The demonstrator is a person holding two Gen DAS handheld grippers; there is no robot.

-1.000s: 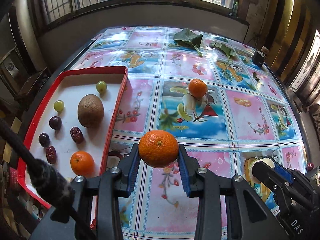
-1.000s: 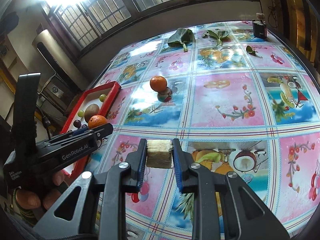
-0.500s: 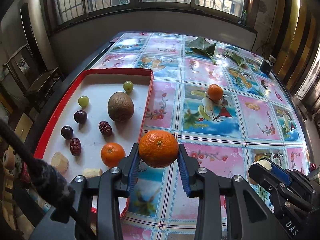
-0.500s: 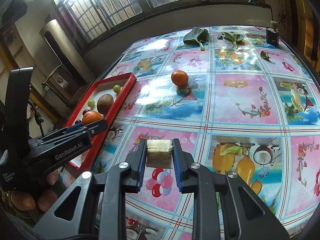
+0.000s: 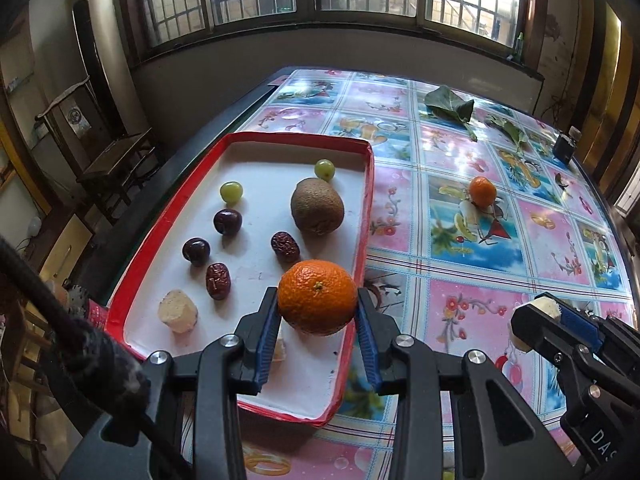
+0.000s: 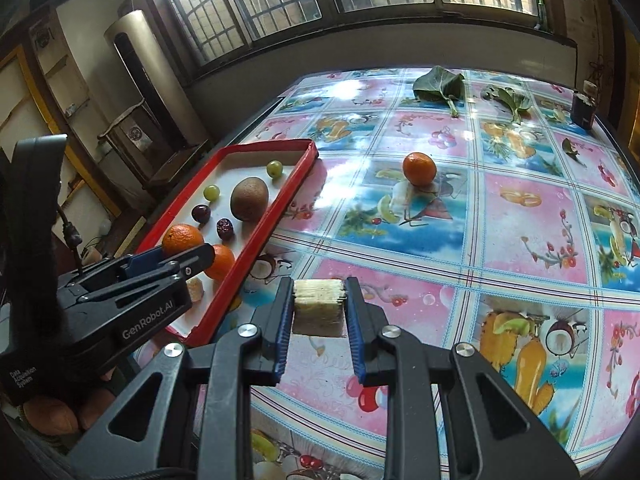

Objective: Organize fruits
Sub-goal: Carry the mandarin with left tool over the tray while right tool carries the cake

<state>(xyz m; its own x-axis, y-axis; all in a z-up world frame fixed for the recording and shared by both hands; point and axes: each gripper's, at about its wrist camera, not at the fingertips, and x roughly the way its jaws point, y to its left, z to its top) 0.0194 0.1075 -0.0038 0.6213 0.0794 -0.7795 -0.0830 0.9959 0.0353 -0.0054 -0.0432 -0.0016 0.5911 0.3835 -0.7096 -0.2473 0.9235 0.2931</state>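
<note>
My left gripper [image 5: 317, 294] is shut on an orange [image 5: 317, 297] and hangs over the near right part of the red-rimmed white tray [image 5: 366, 216]. In the tray lie a kiwi [image 5: 317, 206], two green grapes [image 5: 231, 192], two dark round fruits [image 5: 227, 221], two red dates [image 5: 285, 246] and a pale chunk [image 5: 177, 311]. The right wrist view shows a second orange [image 6: 220, 262] in the tray behind the left gripper's fingers [image 6: 188, 256]. My right gripper [image 6: 319, 286] is shut on a pale fibrous chunk [image 6: 319, 306] above the tablecloth, right of the tray. A loose orange [image 6: 419, 168] sits mid-table.
Green leaves [image 5: 448, 102] and a small dark jar [image 5: 564, 146] lie at the far side of the table. The fruit-print tablecloth [image 6: 520, 240] spreads to the right of the tray. A wooden chair [image 5: 116, 160] stands beyond the table's left edge, close to the tray.
Both grippers have moved left with their loads. The left gripper's orange has gone from above the tablecloth to above the tray's near right corner, hiding the tray's own orange in the left wrist view.
</note>
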